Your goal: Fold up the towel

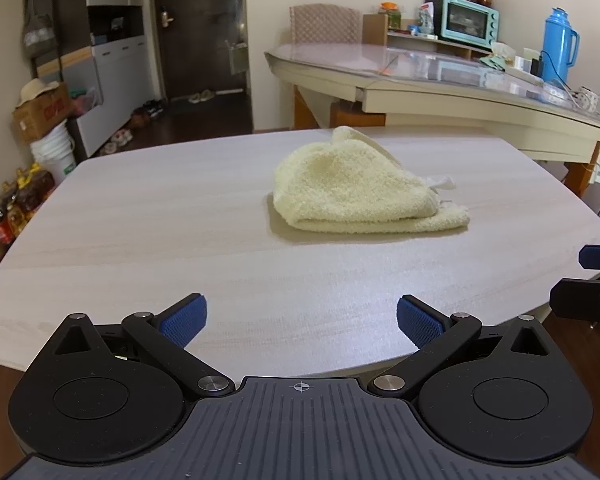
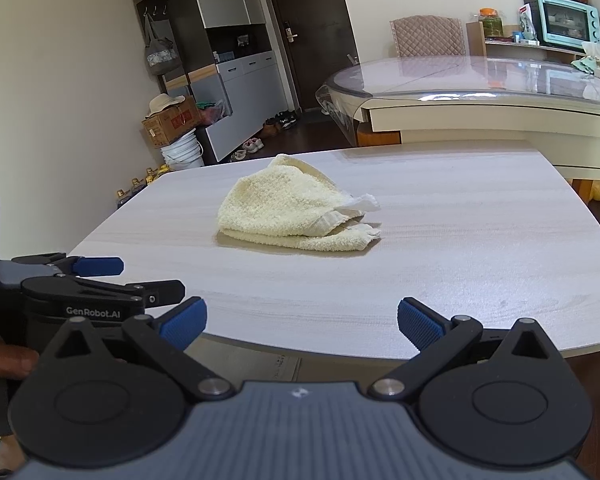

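A pale yellow towel [image 1: 364, 190] is seen lying crumpled and loosely doubled over near the middle of the pale wood-grain counter [image 1: 180, 240], a white tag showing at its right end. The left gripper [image 1: 302, 322] and the right gripper [image 2: 302, 322] are held released, jaws spread, at the counter's near edge, well apart from the towel.

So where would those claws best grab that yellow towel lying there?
Probably at the loose corner of the pale yellow towel, where the hemmed edges and white tag stick out on its right end. The rest is a rounded, bunched heap with a closed fold facing the near side. The right gripper, jaws open, could come in low from the right and pinch that edge.
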Demonstrator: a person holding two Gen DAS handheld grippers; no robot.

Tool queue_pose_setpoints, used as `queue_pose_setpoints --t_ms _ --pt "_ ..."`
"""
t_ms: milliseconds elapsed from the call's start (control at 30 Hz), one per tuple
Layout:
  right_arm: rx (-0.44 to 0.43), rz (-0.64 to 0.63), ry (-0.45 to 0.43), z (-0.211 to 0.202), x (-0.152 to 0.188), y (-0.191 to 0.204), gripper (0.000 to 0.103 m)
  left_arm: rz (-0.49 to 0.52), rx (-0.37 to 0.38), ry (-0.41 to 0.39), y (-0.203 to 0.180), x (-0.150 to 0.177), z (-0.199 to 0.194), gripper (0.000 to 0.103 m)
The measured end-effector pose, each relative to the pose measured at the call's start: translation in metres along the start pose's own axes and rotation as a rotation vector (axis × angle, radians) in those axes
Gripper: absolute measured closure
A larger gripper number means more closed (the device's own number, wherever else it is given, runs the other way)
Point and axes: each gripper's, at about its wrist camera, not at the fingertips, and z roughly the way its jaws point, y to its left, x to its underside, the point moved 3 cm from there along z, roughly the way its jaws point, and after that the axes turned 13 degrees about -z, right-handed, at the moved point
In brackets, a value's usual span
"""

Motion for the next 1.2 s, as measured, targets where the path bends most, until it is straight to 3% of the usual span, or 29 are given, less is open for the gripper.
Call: queue_pose_setpoints --t_ms 700,1200 --pt "0.004 -0.007 0.013 0.011 -0.005 0.001 0.000 -0.014 0.006 0.013 0.002 -0.001 0.009 0.000" --pt "0.002 -0.037 0.034 0.045 -0.024 -0.008 0.000 -0.015 -0.008 0.011 0.012 -0.018 0.030 0.000"
